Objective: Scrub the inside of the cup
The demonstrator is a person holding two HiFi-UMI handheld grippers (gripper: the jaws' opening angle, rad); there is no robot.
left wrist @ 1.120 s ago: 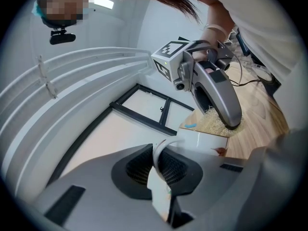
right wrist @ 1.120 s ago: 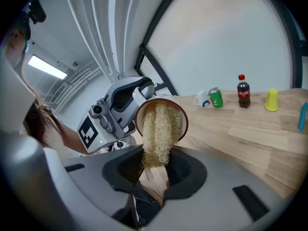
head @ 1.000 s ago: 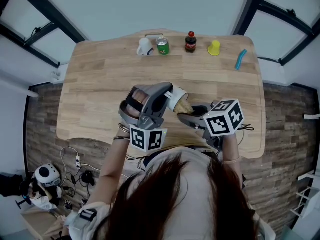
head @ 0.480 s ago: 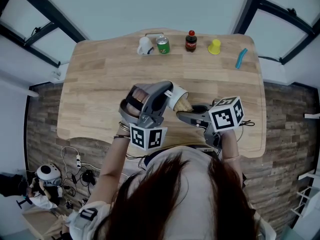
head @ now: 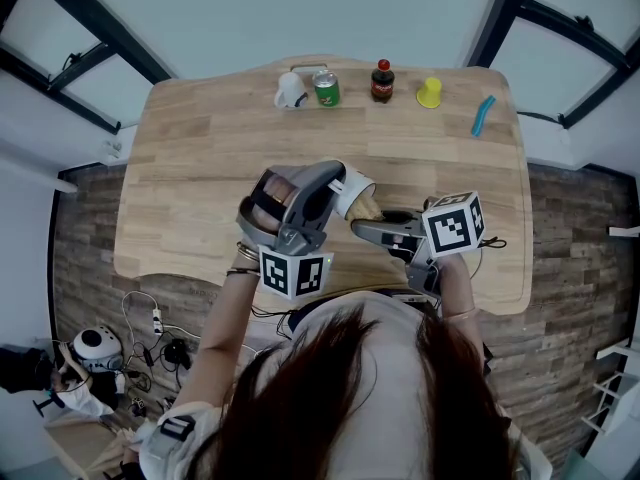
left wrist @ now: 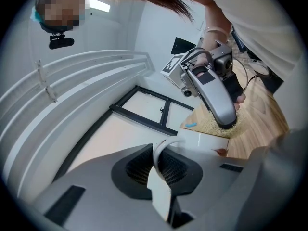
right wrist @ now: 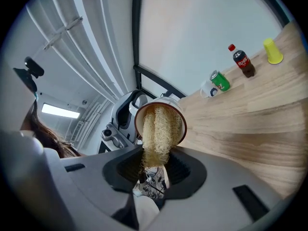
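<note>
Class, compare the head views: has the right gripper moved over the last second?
Yes, slightly. The right gripper, with its loofah, has edged left toward the cup, judged against the table's near edge.

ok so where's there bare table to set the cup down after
Bare wood: the band between the back row (white mug, green can, cola bottle, yellow cup, blue object) and the cup, plus the table left end. Crowded: that row, and front centre, where the left gripper holds the cup and the right gripper the loofah.
</note>
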